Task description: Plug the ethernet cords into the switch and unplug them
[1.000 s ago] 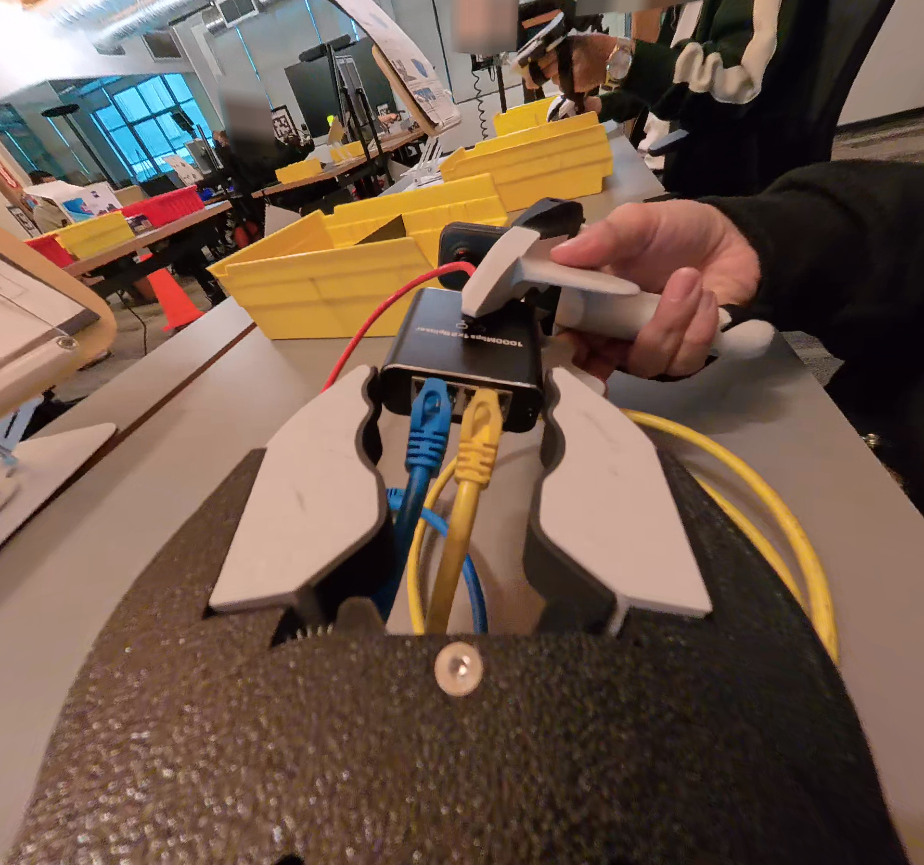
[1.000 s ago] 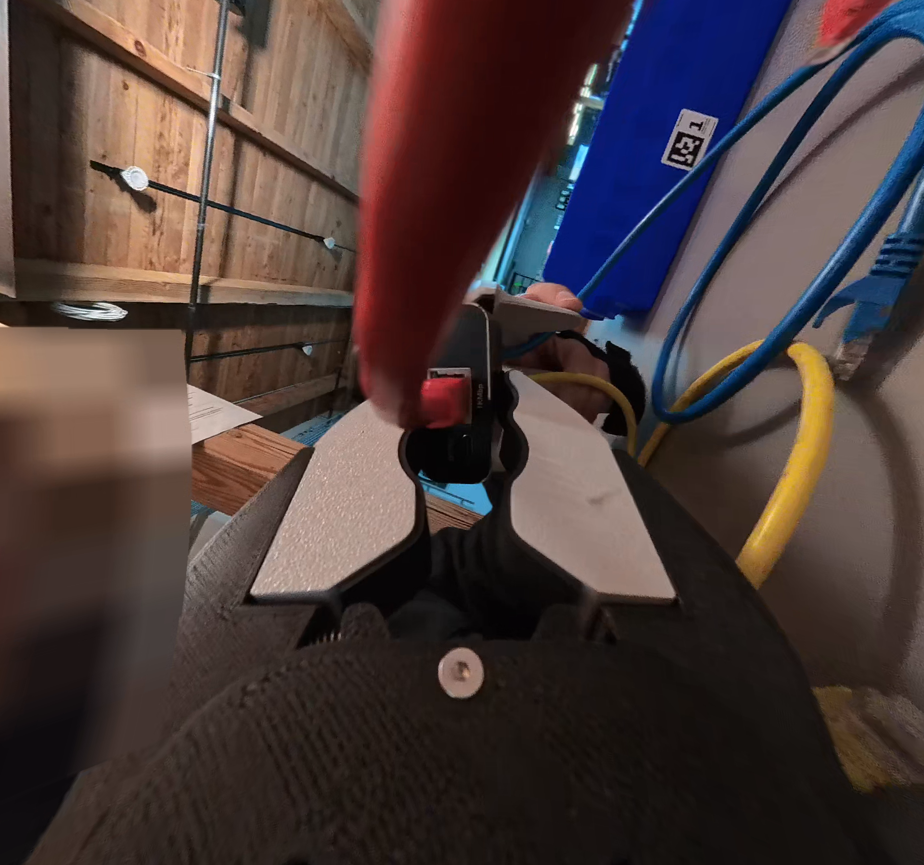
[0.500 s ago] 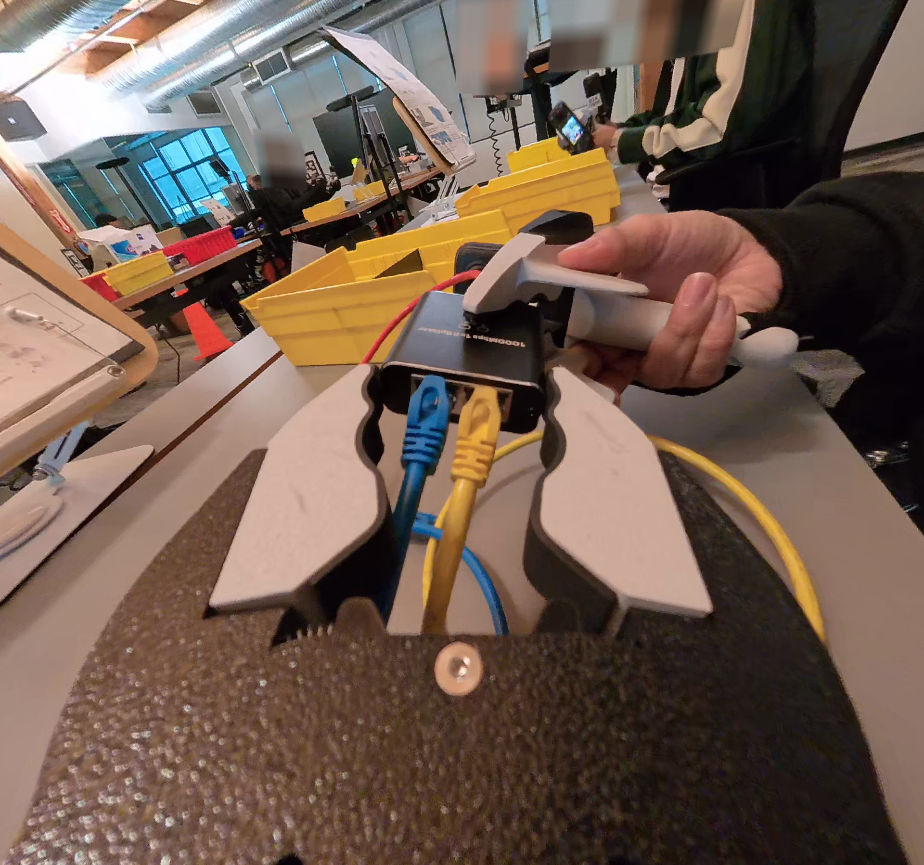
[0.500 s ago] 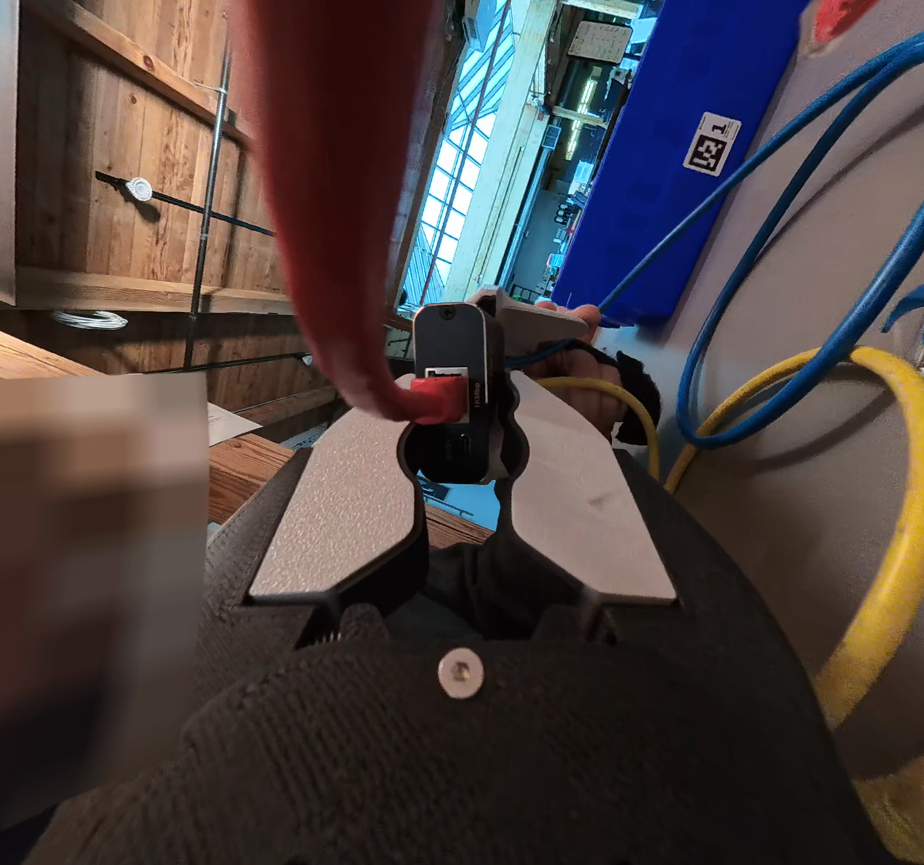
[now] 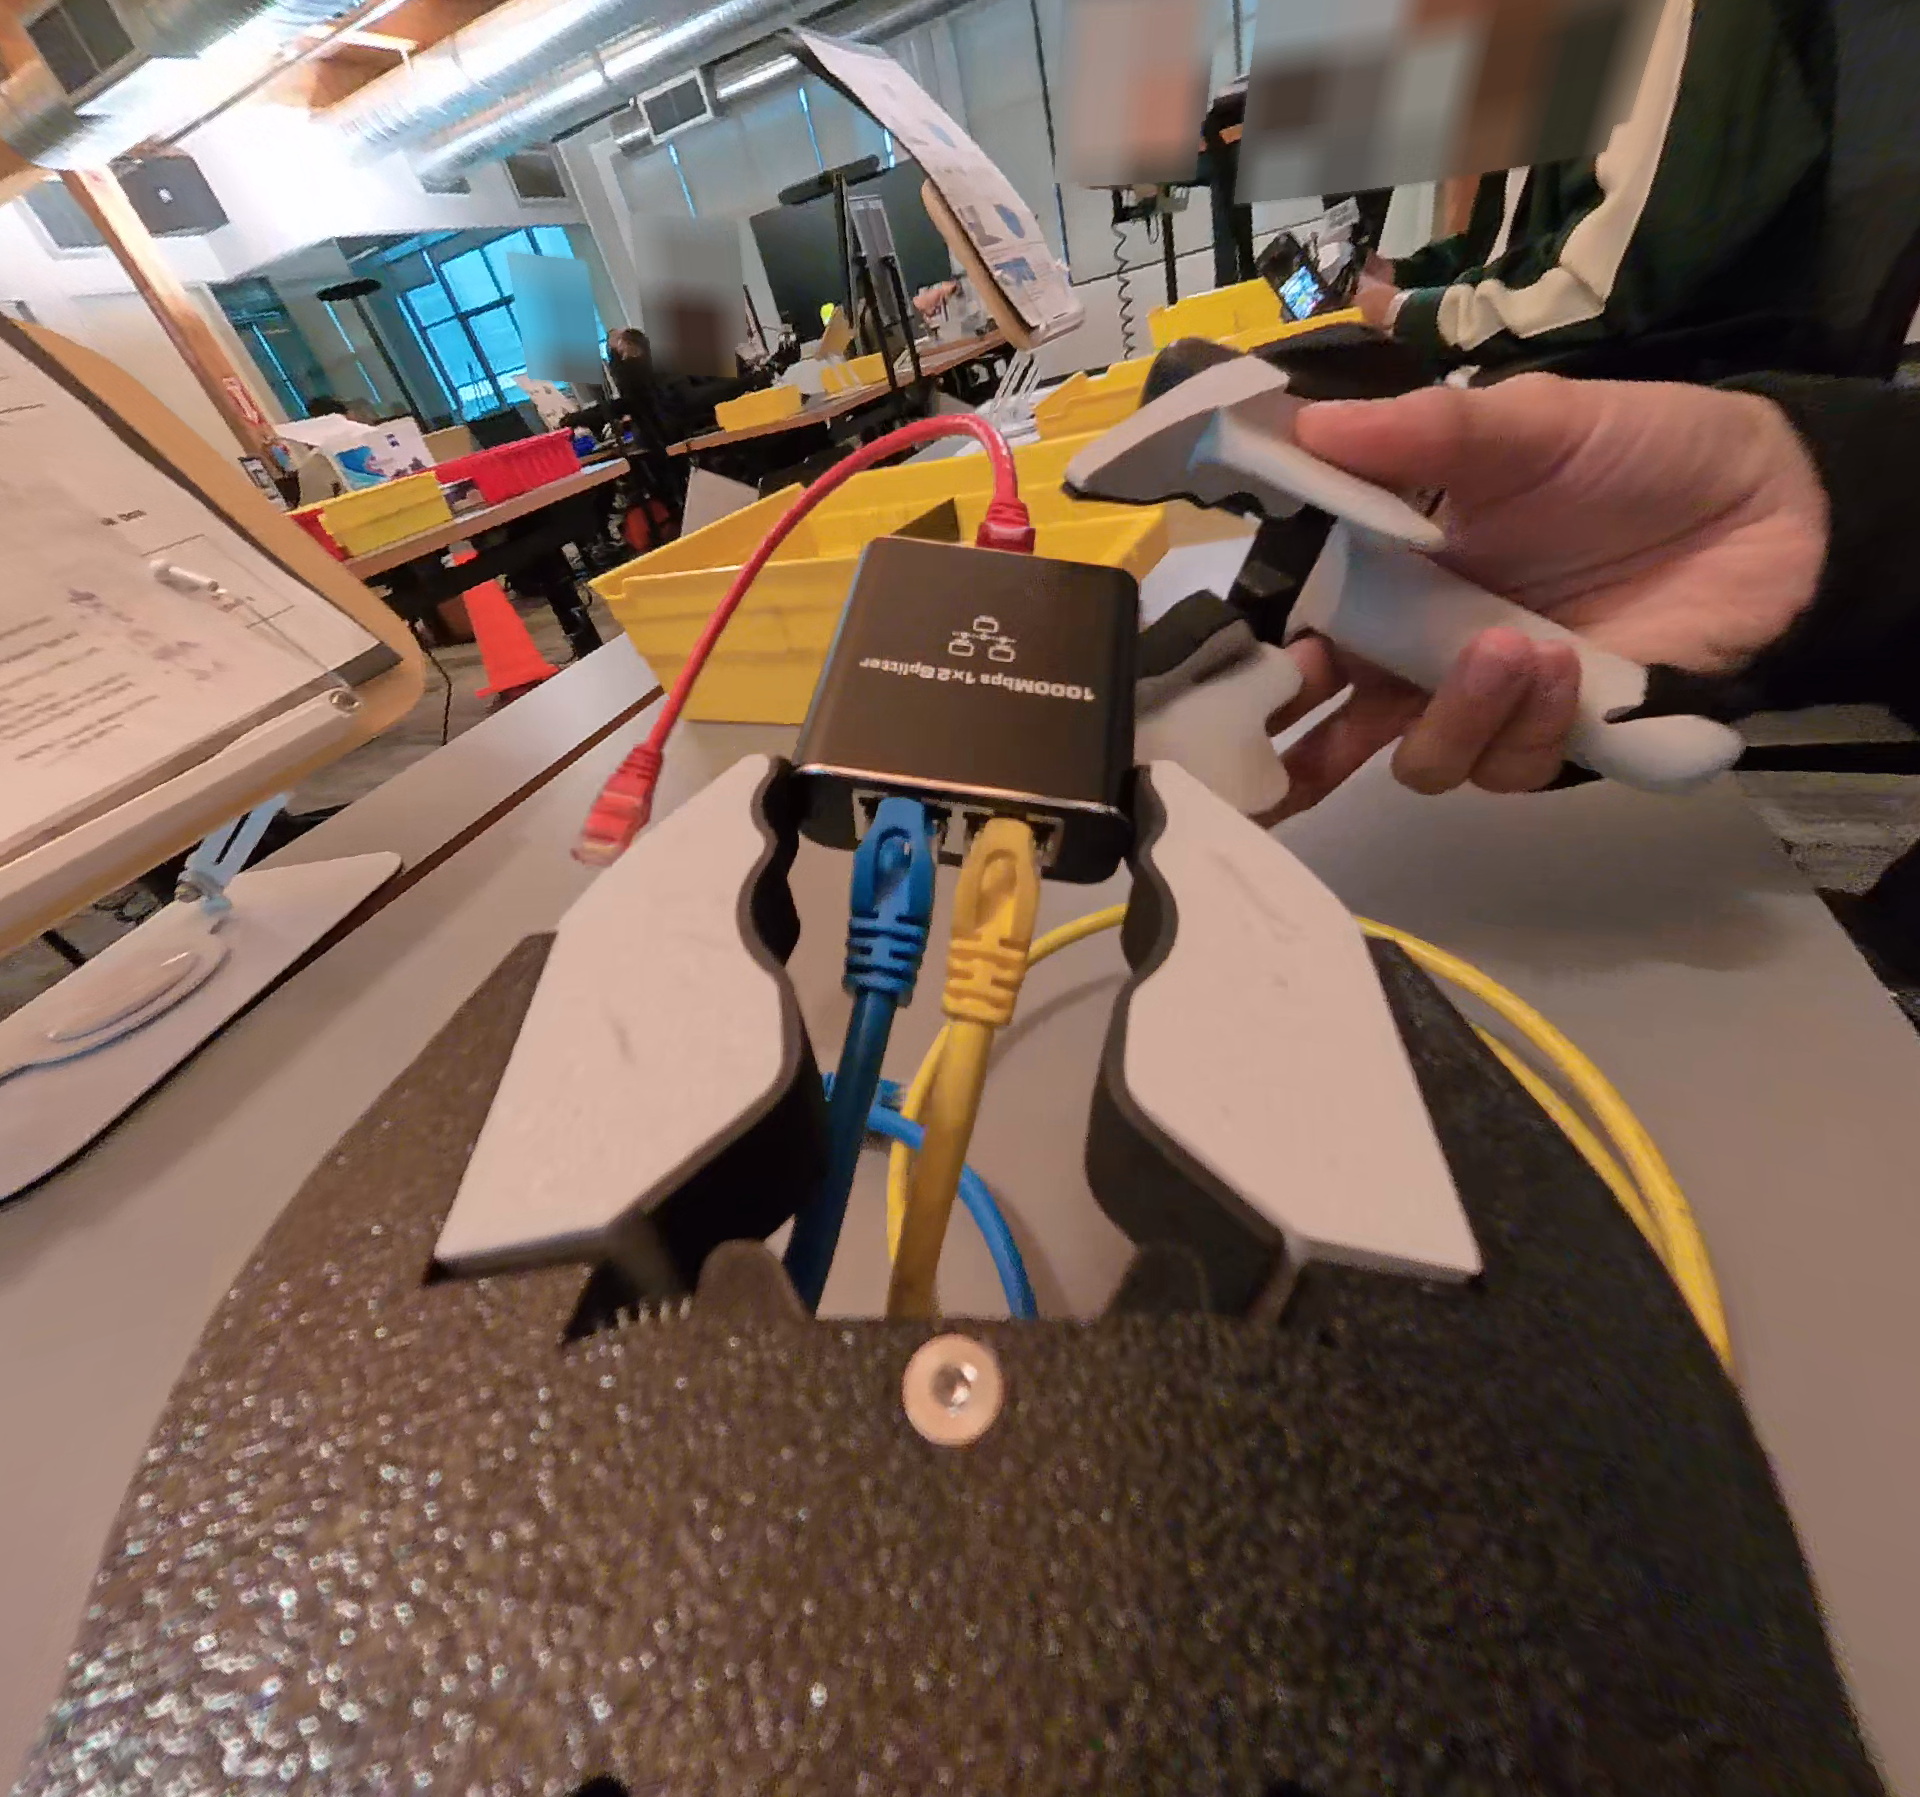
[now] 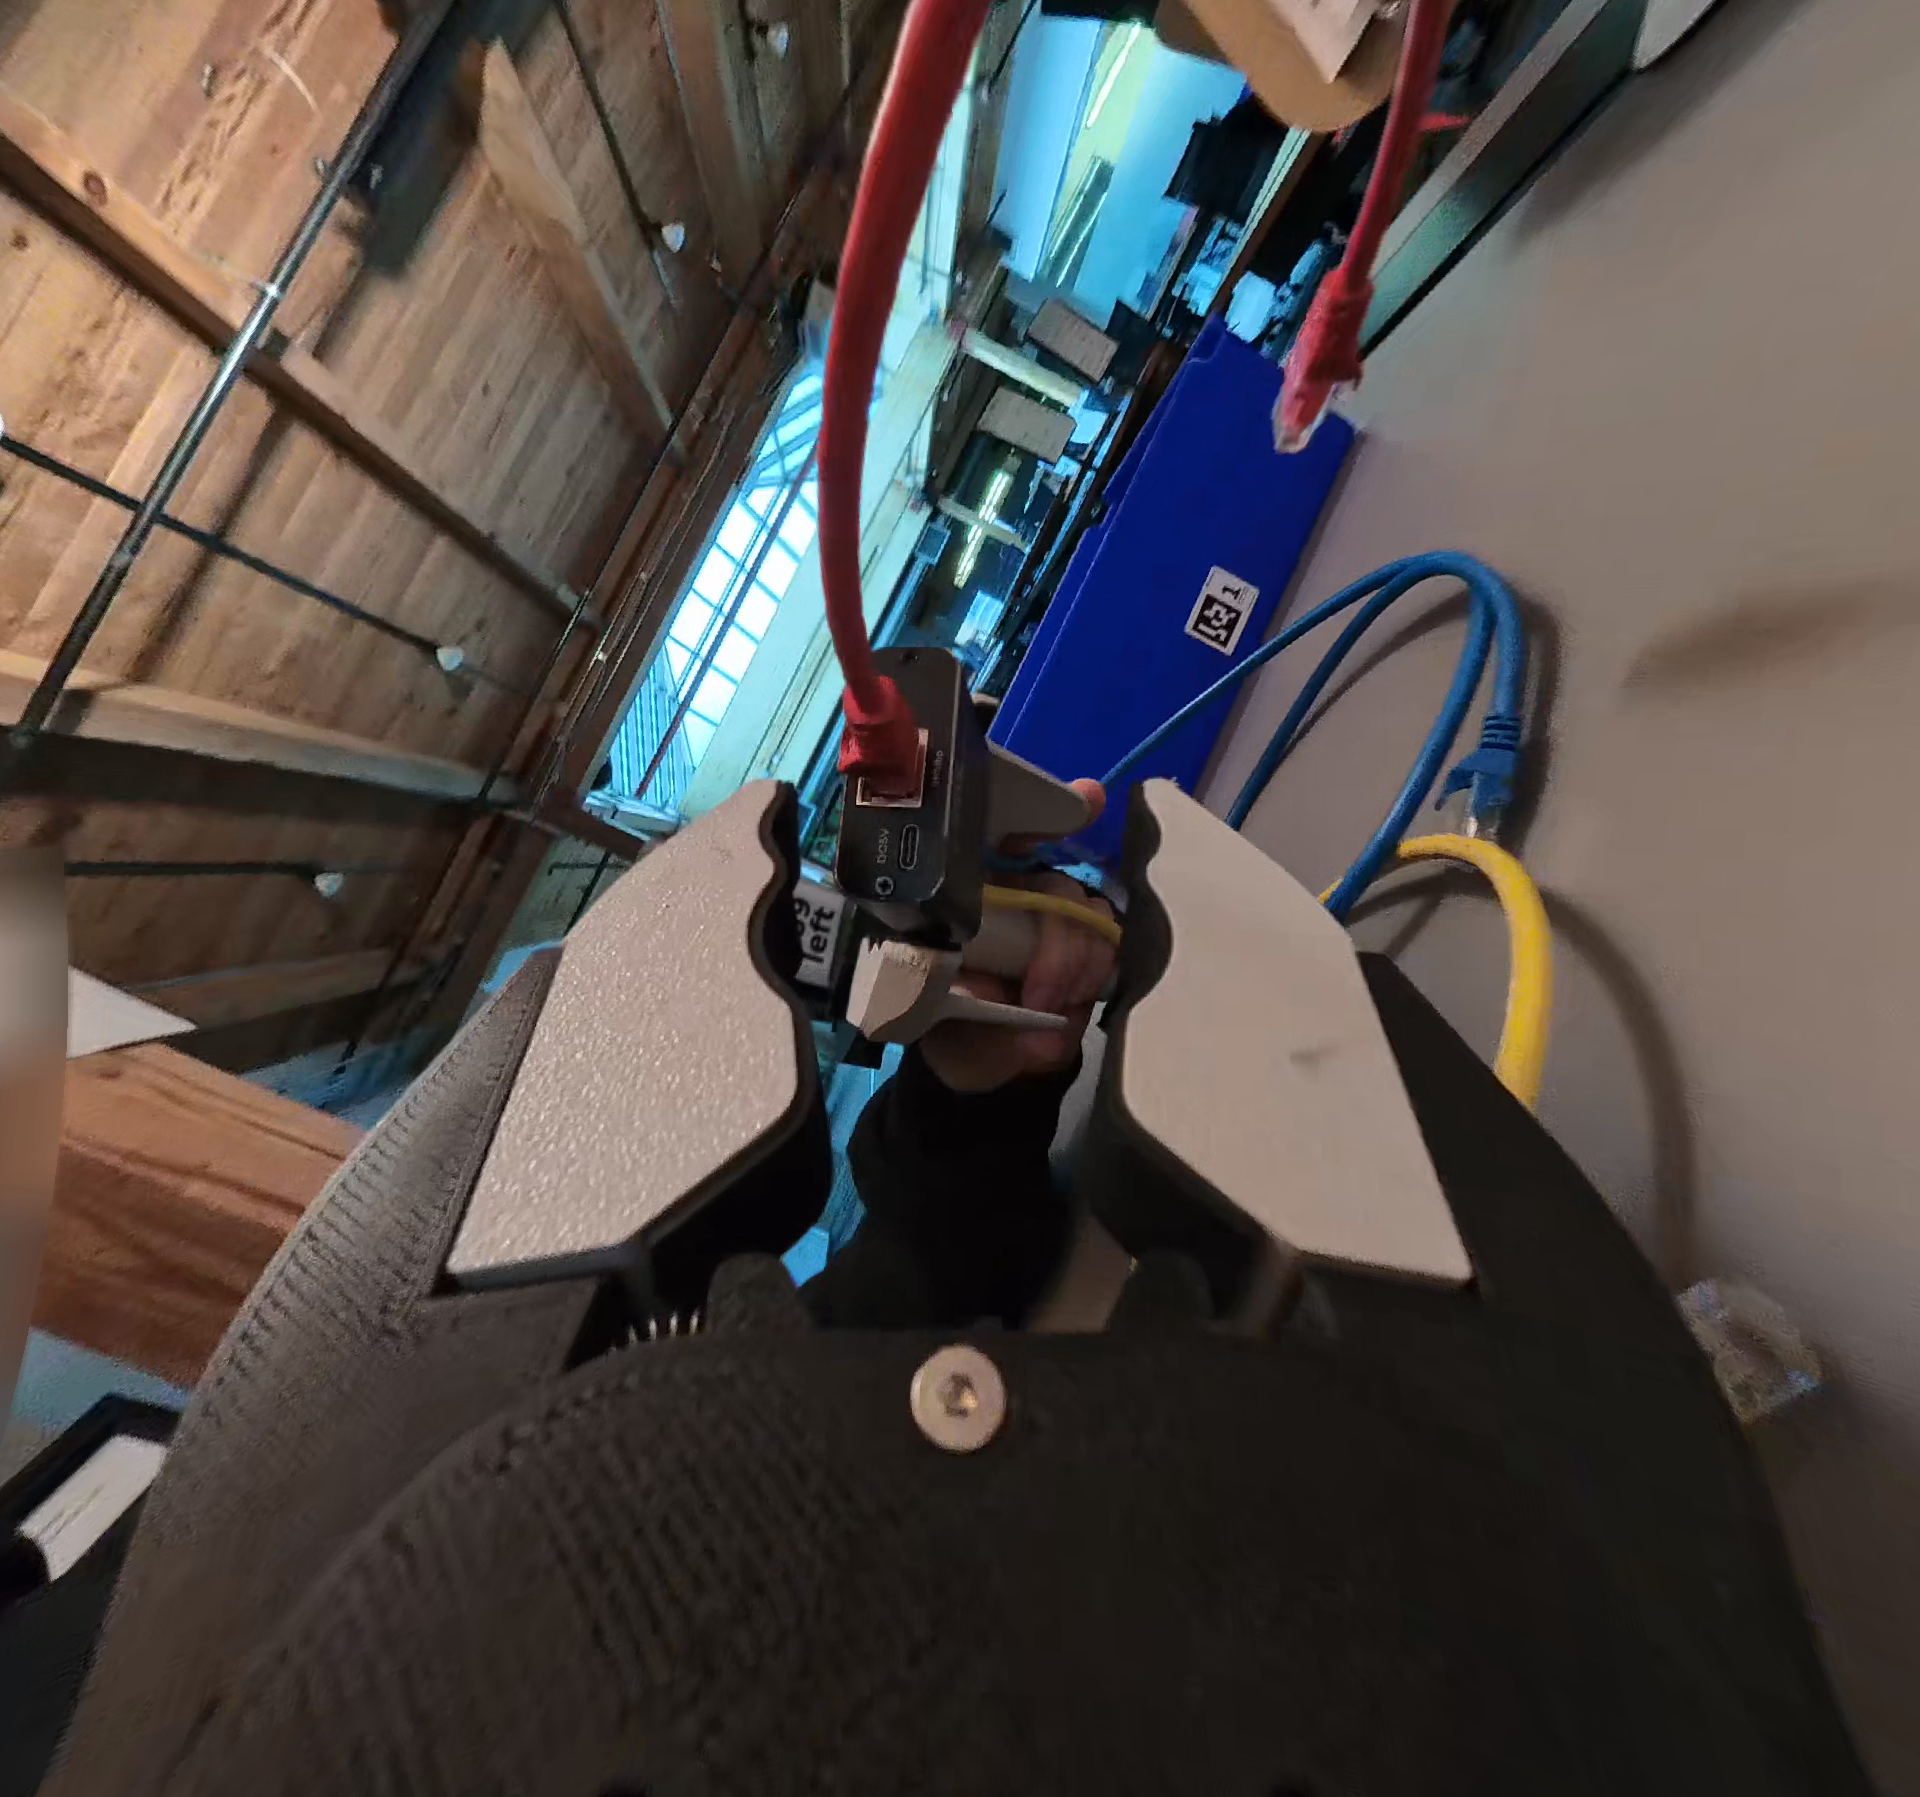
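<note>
A: Well, the left gripper (image 5: 961,812) clamps the switch (image 5: 971,667) above the table (image 5: 1558,916), blue cord (image 5: 883,906), yellow cord (image 5: 987,937) and red cord (image 5: 831,511) all seated

B: Right gripper (image 6: 961,838) gapes empty; it should probably pinch the red plug's (image 6: 878,734) latch first, then pull straight

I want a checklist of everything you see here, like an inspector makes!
Surface: grey table, partly bare.
Job's things: black switch, held off the table.
Clutter: yellow bins; paper stand.
Grippers: left claw shut on the switch; right claw open, holding nothing.
Cables: blue cord and yellow cord plugged in front, red cord in back.
Surroundings: busy workshop, people, orange cone.
</note>
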Demonstrator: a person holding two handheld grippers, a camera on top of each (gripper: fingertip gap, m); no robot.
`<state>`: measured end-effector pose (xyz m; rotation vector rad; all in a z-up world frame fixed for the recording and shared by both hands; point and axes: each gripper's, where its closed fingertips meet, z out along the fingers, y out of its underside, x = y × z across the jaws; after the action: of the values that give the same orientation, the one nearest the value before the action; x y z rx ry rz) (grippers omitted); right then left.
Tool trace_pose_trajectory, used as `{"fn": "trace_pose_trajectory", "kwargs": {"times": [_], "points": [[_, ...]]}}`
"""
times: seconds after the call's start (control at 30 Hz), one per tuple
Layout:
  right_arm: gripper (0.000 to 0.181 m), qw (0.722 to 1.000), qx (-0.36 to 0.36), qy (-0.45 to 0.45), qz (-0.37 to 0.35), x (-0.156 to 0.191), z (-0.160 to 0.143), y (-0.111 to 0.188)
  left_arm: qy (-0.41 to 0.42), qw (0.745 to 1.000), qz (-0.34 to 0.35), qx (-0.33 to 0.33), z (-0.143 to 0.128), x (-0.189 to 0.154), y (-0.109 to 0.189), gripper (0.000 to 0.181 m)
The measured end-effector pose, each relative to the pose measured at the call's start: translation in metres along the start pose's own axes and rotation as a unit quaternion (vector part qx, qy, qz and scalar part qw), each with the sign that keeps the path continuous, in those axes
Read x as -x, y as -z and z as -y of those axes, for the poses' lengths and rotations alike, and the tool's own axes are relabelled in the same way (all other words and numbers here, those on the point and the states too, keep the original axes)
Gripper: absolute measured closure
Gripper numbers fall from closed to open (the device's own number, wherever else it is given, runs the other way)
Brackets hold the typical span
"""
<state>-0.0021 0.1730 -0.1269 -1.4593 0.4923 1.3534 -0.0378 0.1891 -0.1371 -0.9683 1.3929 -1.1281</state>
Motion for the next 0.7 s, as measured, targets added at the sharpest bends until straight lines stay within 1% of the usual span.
{"fn": "trace_pose_trajectory", "kwargs": {"times": [0.13, 0.23, 0.4, 0.6, 0.7], "points": [[0.129, 1.0, -0.009, -0.009, 0.001, -0.007, -0.004, -0.006, -0.001, 1.0, 0.002, 0.024, -0.007, 0.0, -0.004, 0.12], [0.146, 1.0, -0.024, -0.019, 0.006, -0.012, -0.004, -0.01, 0.002, 0.999, 0.009, 0.047, -0.015, 0.002, -0.006, 0.121], [0.162, 0.997, -0.068, -0.031, 0.002, -0.019, 0.006, -0.012, 0.023, 0.996, 0.018, 0.086, -0.025, 0.006, -0.008, 0.121], [0.163, 0.992, -0.113, -0.058, -0.005, -0.028, 0.013, -0.014, 0.049, 0.991, 0.044, 0.116, -0.029, 0.01, -0.012, 0.121], [0.163, 0.989, -0.133, -0.061, -0.004, -0.03, 0.014, -0.014, 0.045, 0.99, 0.053, 0.123, -0.031, 0.011, -0.013, 0.121]]}}
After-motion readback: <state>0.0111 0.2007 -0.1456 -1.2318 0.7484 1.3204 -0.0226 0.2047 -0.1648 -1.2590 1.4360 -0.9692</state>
